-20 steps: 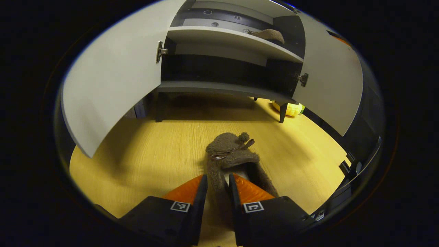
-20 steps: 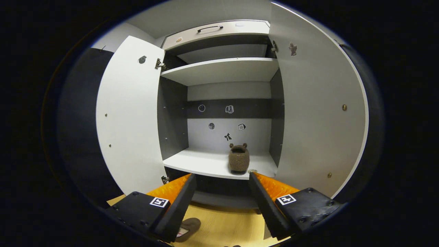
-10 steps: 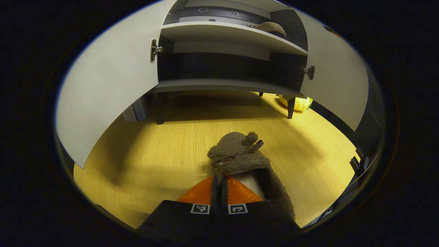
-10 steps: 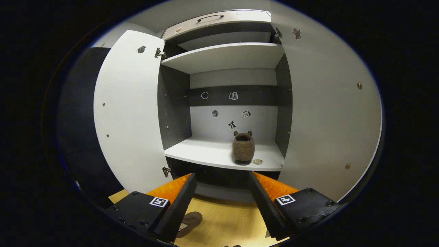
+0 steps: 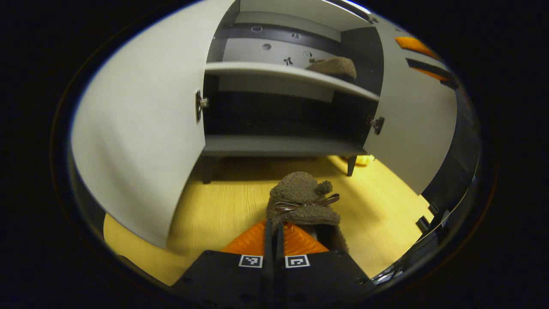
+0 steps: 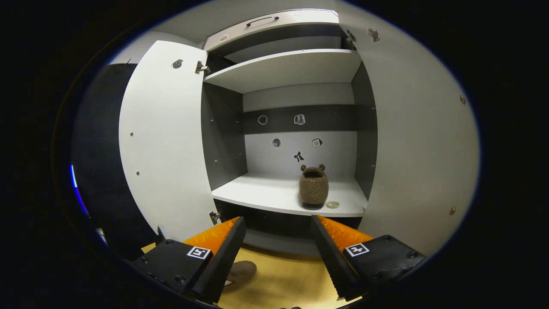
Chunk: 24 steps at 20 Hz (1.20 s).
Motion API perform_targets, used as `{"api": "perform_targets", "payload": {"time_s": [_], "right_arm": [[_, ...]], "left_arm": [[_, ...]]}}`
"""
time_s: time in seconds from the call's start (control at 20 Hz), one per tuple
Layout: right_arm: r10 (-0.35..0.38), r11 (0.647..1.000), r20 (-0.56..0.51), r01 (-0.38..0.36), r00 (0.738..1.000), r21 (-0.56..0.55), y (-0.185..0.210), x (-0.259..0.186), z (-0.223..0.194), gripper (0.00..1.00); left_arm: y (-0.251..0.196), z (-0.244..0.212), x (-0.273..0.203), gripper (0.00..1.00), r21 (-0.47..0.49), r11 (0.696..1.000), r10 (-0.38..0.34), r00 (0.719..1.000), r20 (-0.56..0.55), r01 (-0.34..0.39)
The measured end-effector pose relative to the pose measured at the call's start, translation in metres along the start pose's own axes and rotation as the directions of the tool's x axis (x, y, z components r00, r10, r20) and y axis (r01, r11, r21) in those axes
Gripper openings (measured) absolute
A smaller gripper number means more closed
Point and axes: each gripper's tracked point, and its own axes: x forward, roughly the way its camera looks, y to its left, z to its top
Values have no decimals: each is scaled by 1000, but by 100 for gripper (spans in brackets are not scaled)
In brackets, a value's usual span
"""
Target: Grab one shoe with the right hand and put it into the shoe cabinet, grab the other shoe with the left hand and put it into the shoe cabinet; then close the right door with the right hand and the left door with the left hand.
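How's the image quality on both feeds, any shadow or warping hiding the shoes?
Left gripper view: dim, yellow-tinted; fisheye bows the cabinet doors; held shoe still legible. Right gripper view: brighter and even; shelved shoe sharp, lower compartment in shadow.

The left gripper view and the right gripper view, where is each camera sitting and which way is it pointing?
Left gripper view: rides low on the left claw, looking across the wooden floor up at the open shoe cabinet; its own fingers show shut on a fuzzy brown shoe.
Right gripper view: rides higher on the right claw, facing straight into the cabinet; its own fingers show spread open.
Shared: the cabinet, both open doors, and the other shoe on the shelf.
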Motion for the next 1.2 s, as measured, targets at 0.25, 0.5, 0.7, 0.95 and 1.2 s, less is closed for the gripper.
{"api": "perform_targets", "payload": {"time_s": [0.25,0.5,0.7,0.95,1.2], "right_arm": [[-7,998,37,10,999,-63,-2,0,10,97],[12,998,71,-8,997,-58,2,0,19,98],[30,998,104,-24,994,-58,1,1,30,97],[49,998,141,-43,989,-46,-1,3,45,97],[66,997,139,-59,988,-52,-3,7,46,97]], "left_arm": [[-15,137,-50,5,16,1000,23,977,213,-27],[-15,248,-50,4,62,996,41,936,349,-67],[-7,306,-17,5,68,992,75,919,387,-109],[8,371,36,5,61,987,108,900,421,-147],[27,401,101,5,32,989,123,916,381,-146]]}}
